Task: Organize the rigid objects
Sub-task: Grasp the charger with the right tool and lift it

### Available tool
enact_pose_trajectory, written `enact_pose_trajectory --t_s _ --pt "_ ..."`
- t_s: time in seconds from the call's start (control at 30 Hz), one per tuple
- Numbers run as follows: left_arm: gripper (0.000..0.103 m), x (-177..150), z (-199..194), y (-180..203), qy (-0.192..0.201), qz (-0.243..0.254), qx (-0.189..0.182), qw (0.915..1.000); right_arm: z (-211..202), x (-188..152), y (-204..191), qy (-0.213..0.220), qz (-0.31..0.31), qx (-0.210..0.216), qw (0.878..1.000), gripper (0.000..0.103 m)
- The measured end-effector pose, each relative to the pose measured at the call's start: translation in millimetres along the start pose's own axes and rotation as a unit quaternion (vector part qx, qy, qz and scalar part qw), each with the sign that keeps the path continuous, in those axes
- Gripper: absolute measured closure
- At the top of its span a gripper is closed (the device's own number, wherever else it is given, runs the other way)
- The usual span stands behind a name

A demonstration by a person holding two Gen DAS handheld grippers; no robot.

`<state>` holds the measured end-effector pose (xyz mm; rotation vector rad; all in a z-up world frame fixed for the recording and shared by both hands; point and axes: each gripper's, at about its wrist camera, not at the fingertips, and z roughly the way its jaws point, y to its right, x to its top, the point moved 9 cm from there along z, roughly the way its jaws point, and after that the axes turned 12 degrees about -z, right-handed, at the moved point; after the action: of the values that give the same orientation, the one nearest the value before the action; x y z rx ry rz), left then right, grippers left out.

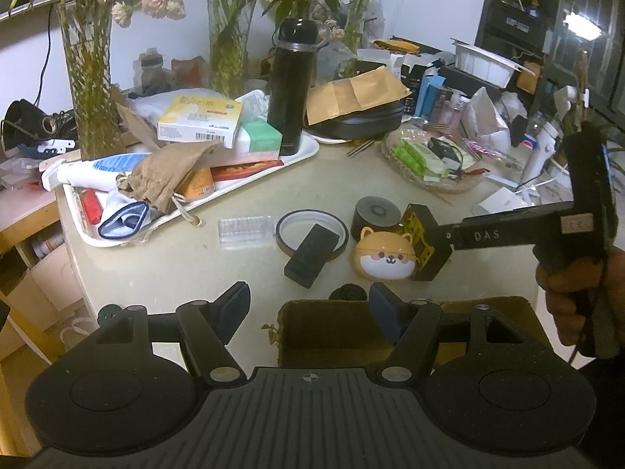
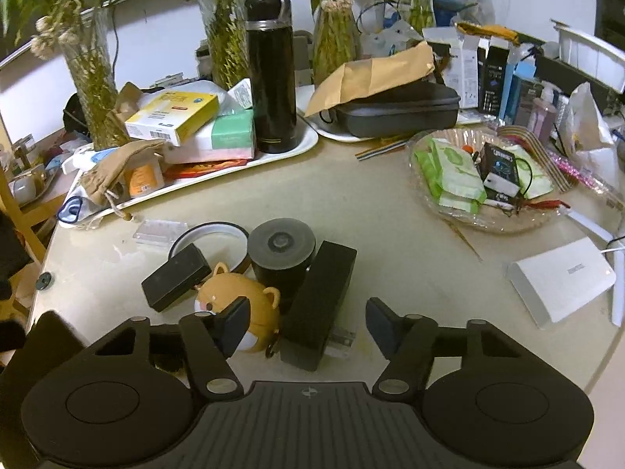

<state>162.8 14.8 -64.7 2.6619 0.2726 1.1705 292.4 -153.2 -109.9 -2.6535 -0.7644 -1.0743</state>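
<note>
A loose cluster lies mid-table: a shiba-dog case [image 1: 384, 254] [image 2: 250, 297], a black cylinder [image 1: 375, 215] [image 2: 281, 250], a tape ring [image 1: 310, 226] [image 2: 211, 234] with a small black box [image 1: 312, 250] [image 2: 175, 277] lying across it, and a clear plastic case [image 1: 245, 230] [image 2: 160, 232]. My right gripper [image 2: 308, 324] is open around a black plug adapter [image 2: 316, 305]. Neither pad touches the adapter, and the dog case sits against the left finger. My left gripper [image 1: 310, 312] is open, straddling the left wall of a brown woven box [image 1: 289, 332] near the table's front edge.
A white tray [image 1: 304, 152] [image 2: 304, 140] at the back left carries a black thermos [image 1: 291, 86] [image 2: 271, 70], cartons and a cloth pouch. A glass dish [image 1: 394, 156] [image 2: 508, 226] of packets stands right. A white box [image 2: 558, 281] lies far right. Vases line the back. A hand [image 1: 566, 293] grips the right tool.
</note>
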Motion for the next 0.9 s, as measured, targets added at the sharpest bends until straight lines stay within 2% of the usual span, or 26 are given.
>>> enact_pose_trajectory --t_s 0.23,0.4,0.57,0.8,0.9 --pt "0.036 -0.5 0.8 -3.3 -0.006 -0.010 -0.002 0.9999 19.5 2.8 12.6 -0.023 0.032 -0.003 0.999 0.055" --pt "0.036 0.3 4.0 -5.8 -0.011 -0.018 -0.001 0.9998 32.5 2.2 13.0 -0.039 0.039 0.003 0.998 0.058" --pt "0.036 1.0 4.3 -7.4 -0.012 -0.025 -0.002 0.9996 39.5 -2.1 12.9 -0.061 0.040 0.000 0.997 0.073" --pt "0.036 1.3 4.6 -5.7 -0.012 -0.026 -0.005 0.9996 23.5 1.8 23.7 -0.057 0.015 -0.050 0.997 0.074" --pt "0.036 1.1 4.9 -4.9 -0.013 -0.025 -0.006 0.9996 26.7 -1.8 26.9 -0.070 0.014 -0.053 0.996 0.074"
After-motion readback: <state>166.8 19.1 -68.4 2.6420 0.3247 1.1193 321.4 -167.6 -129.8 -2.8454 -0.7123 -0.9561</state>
